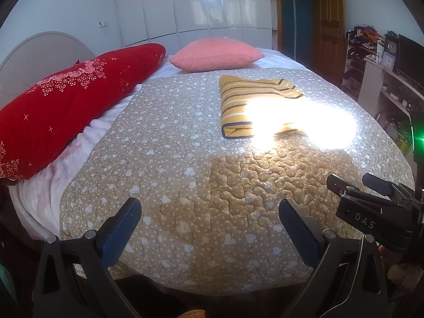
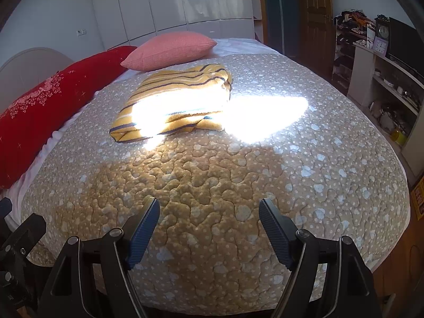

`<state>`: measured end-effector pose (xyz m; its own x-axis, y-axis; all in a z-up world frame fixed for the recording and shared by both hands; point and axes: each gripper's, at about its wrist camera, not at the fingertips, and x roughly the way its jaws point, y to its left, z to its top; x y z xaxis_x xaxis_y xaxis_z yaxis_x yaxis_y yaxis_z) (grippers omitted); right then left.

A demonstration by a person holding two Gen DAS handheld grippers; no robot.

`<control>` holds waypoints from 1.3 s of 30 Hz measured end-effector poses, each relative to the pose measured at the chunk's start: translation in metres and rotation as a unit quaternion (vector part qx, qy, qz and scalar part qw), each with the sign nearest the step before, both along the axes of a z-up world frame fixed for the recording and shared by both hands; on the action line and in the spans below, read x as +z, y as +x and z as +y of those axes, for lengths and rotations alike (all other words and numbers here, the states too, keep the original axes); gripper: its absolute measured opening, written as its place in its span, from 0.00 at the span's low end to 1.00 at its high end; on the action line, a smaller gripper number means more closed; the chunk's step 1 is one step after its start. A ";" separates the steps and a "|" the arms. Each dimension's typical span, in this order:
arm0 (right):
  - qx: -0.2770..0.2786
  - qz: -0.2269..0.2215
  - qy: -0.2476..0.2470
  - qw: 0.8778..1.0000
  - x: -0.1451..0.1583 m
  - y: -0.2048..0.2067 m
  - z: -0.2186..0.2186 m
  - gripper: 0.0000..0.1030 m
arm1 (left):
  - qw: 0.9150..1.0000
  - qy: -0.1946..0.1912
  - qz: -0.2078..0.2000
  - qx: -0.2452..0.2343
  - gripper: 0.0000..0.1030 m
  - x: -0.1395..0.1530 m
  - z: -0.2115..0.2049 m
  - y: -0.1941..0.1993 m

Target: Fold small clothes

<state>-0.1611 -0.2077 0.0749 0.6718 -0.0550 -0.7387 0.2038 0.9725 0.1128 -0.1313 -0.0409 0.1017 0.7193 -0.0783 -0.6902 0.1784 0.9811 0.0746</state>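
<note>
- The quilted bedspread [image 1: 185, 159], beige with pale hearts, fills the middle of both views; a bright sun patch [image 1: 304, 124] lies across it right of centre.
- A long red pillow [image 1: 66, 100] runs along the left edge, touching the white headboard [image 1: 31, 53].
- A pink cushion [image 1: 216, 54] sits at upper centre, just beyond the garment.
- The yellow striped garment [image 2: 175, 98] lies folded flat on the spread, upper centre, partly washed out by sunlight.
- The left gripper [image 1: 209, 217], at the bottom of its frame, is spread wide and holds nothing.
- The right gripper [image 2: 209, 217] is likewise released, well short of the garment.
</note>
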 end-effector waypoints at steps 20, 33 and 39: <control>0.006 0.008 -0.006 1.000 -0.003 0.004 0.002 0.81 | 0.999 -0.019 0.031 -0.012 1.00 -0.007 0.000 0.004; 0.008 0.013 -0.004 1.000 -0.006 0.005 0.004 0.82 | 0.999 -0.021 0.038 -0.018 1.00 -0.008 -0.001 0.005; 0.010 0.013 -0.005 1.000 -0.006 0.006 0.005 0.82 | 0.999 -0.020 0.037 -0.018 1.00 -0.009 -0.001 0.005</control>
<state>-0.1551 -0.2030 0.0690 0.6535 -0.0498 -0.7552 0.1875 0.9774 0.0978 -0.1261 -0.0417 0.0932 0.6623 -0.1316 -0.7376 0.2164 0.9761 0.0201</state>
